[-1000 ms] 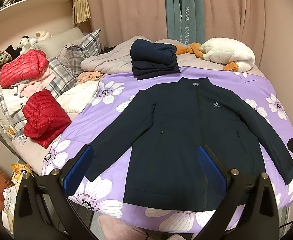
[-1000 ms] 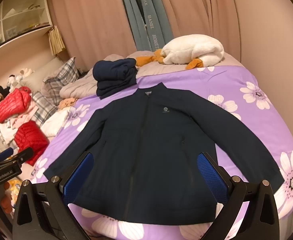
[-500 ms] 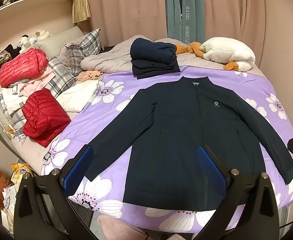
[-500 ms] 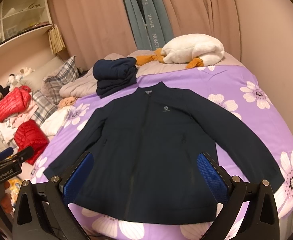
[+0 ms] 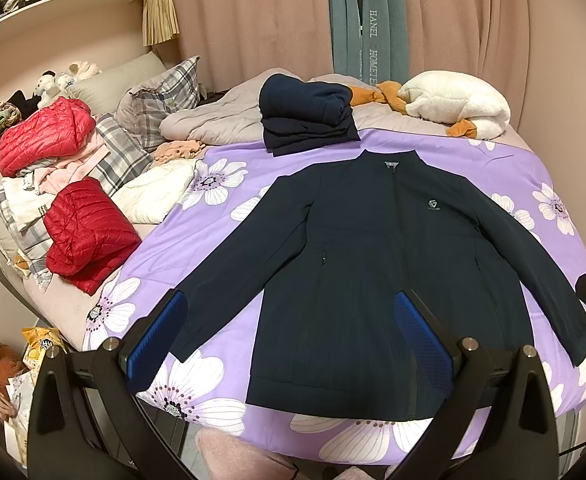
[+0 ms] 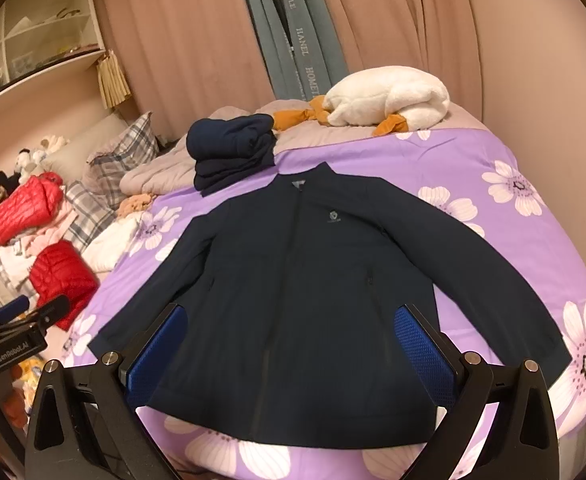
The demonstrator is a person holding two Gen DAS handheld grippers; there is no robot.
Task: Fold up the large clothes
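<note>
— So, from the left wrist view, where do we stand?

— Both fingers of the left claw are spread wide with nothing between them, hovering over the near edge of the bed. The navy jacket lies flat, front up, zipped, collar away from us, sleeves angled out to each side. Its left sleeve ends just beyond the claw's left finger.

— And the first fold?

— I'd say take that sleeve by the cuff, pinching one layer cleanly, and carry it across the chest without dragging the body. The fabric looks thin and smooth, so it will likely slide on the purple flowered cover.

— Anything crowding the surface?

— A folded navy stack sits just past the collar; red puffer jackets and plaid pillows are piled well to the left.

— Now the right wrist view?

— The right claw is released too, wide apart and holding nothing, above the hem. The right sleeve runs toward the bed's right edge, cuff near a printed flower. It should mirror the other fold.

— The room?

— Pink curtains, a white plush goose at the far end, shelves upper left. The left claw's tip shows at lower left.
</note>
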